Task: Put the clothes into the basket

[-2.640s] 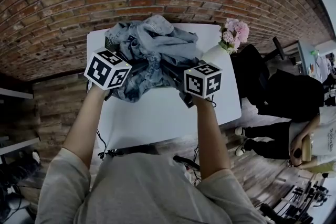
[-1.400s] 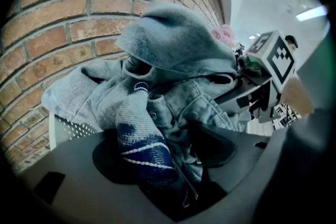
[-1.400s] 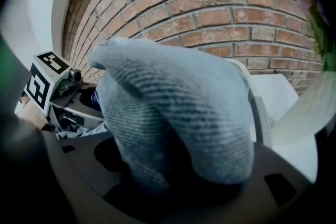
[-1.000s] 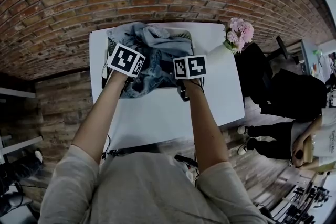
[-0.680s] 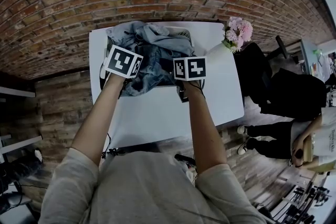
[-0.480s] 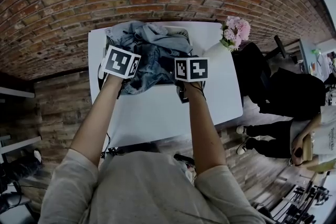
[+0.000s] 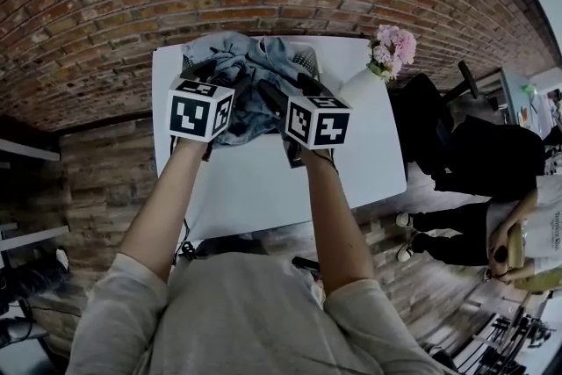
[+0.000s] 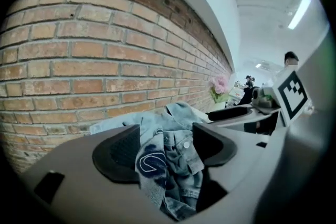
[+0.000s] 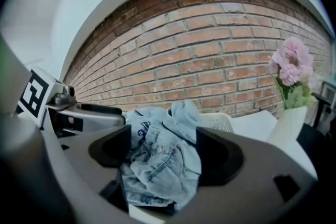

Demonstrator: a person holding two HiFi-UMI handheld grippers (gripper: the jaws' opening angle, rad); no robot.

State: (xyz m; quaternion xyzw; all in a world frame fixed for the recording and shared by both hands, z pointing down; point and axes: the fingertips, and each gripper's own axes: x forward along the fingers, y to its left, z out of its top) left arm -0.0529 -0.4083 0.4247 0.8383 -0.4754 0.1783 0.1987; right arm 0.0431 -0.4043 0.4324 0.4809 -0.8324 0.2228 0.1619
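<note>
while the left gripper (image 8: 167,136) and the right gripper (image 9: 163,144) are pointed toward the red brick wall (image 8: 79,60), a crumpled pale-blue denim garment (image 7: 235,70) is seen bunched between the fingers (image 8: 118,152) of each. each pair is clenched on a thick wad of cloth, so the pads are kept apart by it. beyond the fingertips the bulk of the denim garment is heaped in a white perforated plastic basket (image 7: 305,59) on a white table (image 7: 263,189), and cloth is piled above the rim. to the right of the right fingers, well clear of them, a white vase (image 9: 289,123) of pink flowers (image 9: 291,68) is stood. the denim is judged soft but fairly heavy and springy, with stiff seams and buttons: it can be expected to sag under the fingers and to puff back up once let go. a hold is best taken on a thick seam, collar or gathered fold, not a single layer, and the heap pressed down past the rim before the fingers are opened.
</note>
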